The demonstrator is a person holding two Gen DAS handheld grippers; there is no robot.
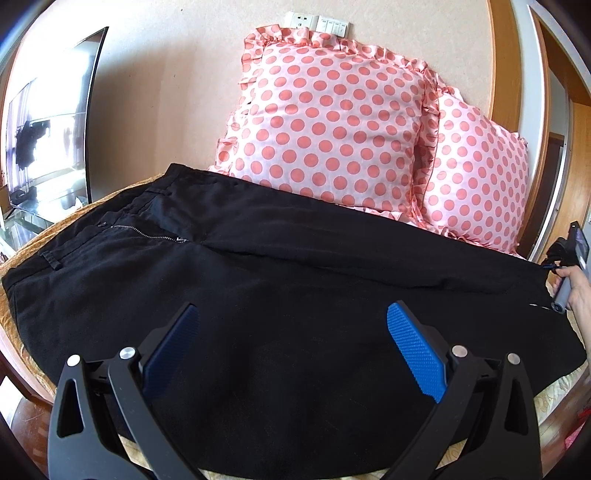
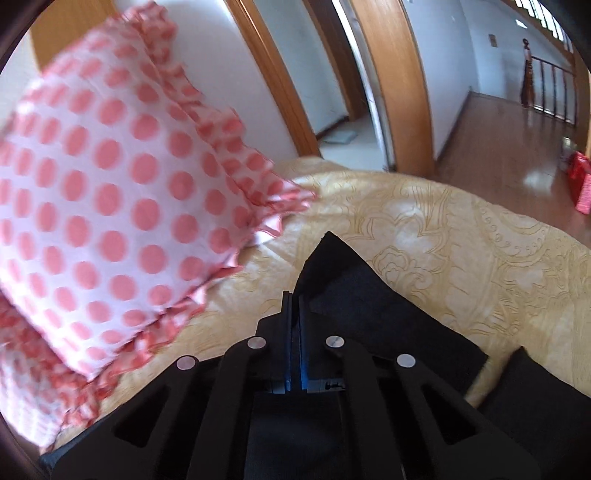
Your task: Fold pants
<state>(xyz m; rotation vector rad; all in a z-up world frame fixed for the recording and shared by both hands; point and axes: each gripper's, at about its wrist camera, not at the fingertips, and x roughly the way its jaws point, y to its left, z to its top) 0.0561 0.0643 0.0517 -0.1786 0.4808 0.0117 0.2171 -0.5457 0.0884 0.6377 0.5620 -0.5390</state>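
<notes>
Two right fingers (image 2: 286,310) pinch pants (image 2: 332,258) hem.

A home, plainly a bedroom; a bed (image 2: 424,229) under a cream-gold coverlet with scrolled floral pattern; two frilled pillows (image 1: 332,122) in pink with coral dots, propped against a pale wall; a bank of sockets and switches (image 1: 317,22) on that wall just above them; a flat television (image 1: 48,129) on a glass stand to one side; warm wooden door frames (image 2: 399,85) opening onto a hallway with glossy wooden floor (image 2: 498,133) and a stair railing (image 2: 546,88) with turned post at the far end; daylight throughout; black pants (image 1: 258,277) spread flat over the bed.
</notes>
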